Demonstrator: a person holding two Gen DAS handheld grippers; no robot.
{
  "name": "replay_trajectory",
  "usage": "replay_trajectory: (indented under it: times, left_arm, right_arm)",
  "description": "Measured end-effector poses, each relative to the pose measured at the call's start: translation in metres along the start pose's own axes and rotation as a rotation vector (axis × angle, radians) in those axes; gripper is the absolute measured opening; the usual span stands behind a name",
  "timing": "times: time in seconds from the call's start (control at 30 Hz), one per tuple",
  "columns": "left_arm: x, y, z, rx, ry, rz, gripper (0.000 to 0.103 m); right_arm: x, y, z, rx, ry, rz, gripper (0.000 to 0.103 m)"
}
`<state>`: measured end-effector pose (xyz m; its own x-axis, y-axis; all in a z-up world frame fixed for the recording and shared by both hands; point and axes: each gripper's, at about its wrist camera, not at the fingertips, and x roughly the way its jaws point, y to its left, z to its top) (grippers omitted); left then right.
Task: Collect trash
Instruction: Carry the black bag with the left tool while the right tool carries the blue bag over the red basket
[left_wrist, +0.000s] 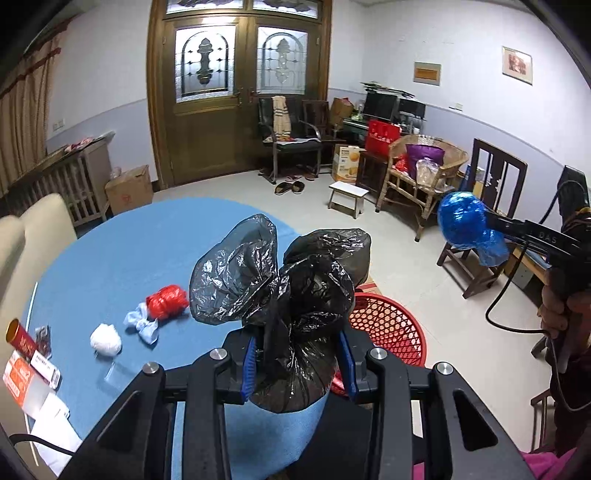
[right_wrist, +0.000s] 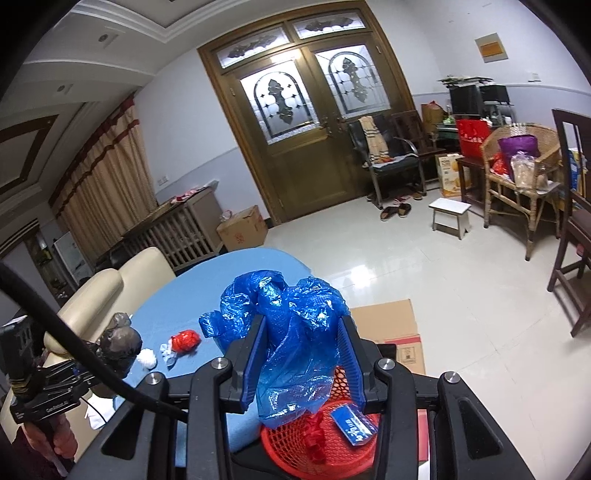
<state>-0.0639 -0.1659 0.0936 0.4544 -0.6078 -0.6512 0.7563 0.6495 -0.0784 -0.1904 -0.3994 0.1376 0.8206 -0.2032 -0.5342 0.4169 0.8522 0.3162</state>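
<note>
- Two claws, two loads: your left claw (left_wrist: 299, 354) is clamped on a crumpled black plastic bag (left_wrist: 280, 295), and your right claw (right_wrist: 303, 354) is clamped on a crumpled blue plastic bag (right_wrist: 288, 339). Both sets of pads press into the plastic, so neither is free for another pick.
- You hold both bags off the blue bench (left_wrist: 129, 251), at its edge, most likely so they can go into the red mesh basket (left_wrist: 388, 332), which sits on the floor at about 4 o'clock from the black bag in the left view.
- Three pieces of trash wait on the bench: a red wad (left_wrist: 167, 301), a pale blue wad (left_wrist: 142, 325) touching it, and a white wad (left_wrist: 105, 339) just beside, all toward 9 o'clock from the left claw.
- Boxes and a red tube (left_wrist: 22, 336) lie at the bench's 8 o'clock edge; whether they count as trash, I cannot tell.
- Only the right view looks into the basket: a blue packet (right_wrist: 352, 424) and red scraps (right_wrist: 314, 439) already lie inside, directly under the blue bag. It also shows a cardboard box (right_wrist: 391, 328) behind the basket.
- Only the left view shows your right claw from the side, with the blue bag bulging past its tips at 3 o'clock.
</note>
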Motion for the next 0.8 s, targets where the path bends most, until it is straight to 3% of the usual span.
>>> replay_trajectory:
  times: [0.8]
  left_arm:
    - [0.057,-0.067,0.026,0.065,0.114,-0.044,0.039]
  right_arm:
    - [0.009,-0.039,-0.003,0.127,0.052,-0.016,0.042]
